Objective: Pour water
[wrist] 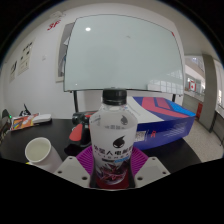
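The bottle [112, 140] looks like clear, glossy plastic with a dark matt cap and a smooth printed label. The pads [136, 163] seem soft and matt. The cup [40, 153] is perhaps paper. The whiteboard [122, 52] shines smoothly.

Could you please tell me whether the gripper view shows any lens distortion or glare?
Gripper view: strong fisheye bending curves the large whiteboard and dark table edge; window glare washes out the far side; the clear plastic bottle with black cap, held between the jaws, looks sharp.
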The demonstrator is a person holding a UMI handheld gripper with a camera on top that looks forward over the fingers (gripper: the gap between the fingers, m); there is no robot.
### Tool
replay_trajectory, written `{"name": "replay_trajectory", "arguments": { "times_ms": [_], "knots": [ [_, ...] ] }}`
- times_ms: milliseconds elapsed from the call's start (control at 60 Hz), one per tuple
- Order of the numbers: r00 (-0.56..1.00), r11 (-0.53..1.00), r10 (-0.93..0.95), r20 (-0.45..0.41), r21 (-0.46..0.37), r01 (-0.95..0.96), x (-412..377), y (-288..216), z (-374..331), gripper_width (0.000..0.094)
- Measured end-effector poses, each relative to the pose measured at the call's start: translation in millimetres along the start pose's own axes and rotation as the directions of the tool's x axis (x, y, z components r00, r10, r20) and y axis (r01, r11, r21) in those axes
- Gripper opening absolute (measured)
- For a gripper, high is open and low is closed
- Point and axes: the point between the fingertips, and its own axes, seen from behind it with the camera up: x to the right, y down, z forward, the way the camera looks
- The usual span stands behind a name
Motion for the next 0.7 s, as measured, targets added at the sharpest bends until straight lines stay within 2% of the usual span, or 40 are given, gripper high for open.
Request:
{"name": "replay_trajectory", "arguments": {
  "times_ms": [150,250,300,350,450,583,700],
  "knots": [
    [1.000,1.000,-0.017,-0.008,-0.021,0.017,0,5,-9,0.0582],
    [0.999,0.998,-0.009,-0.037,-0.069,0.006,5,11,-17,0.0861],
    [0.999,0.997,-0.003,-0.052,-0.074,-0.001,6,8,-27,0.0815],
    [0.997,0.996,0.002,-0.076,-0.088,-0.008,9,7,-40,0.0847],
    [0.994,0.994,0.014,-0.109,-0.103,-0.025,8,3,-78,0.0848],
    [0.989,0.994,0.000,-0.148,-0.106,-0.016,-5,-5,-159,0.0853],
    [0.990,0.991,0.015,-0.143,-0.131,-0.034,-30,-2,-236,0.0843]
  ]
}}
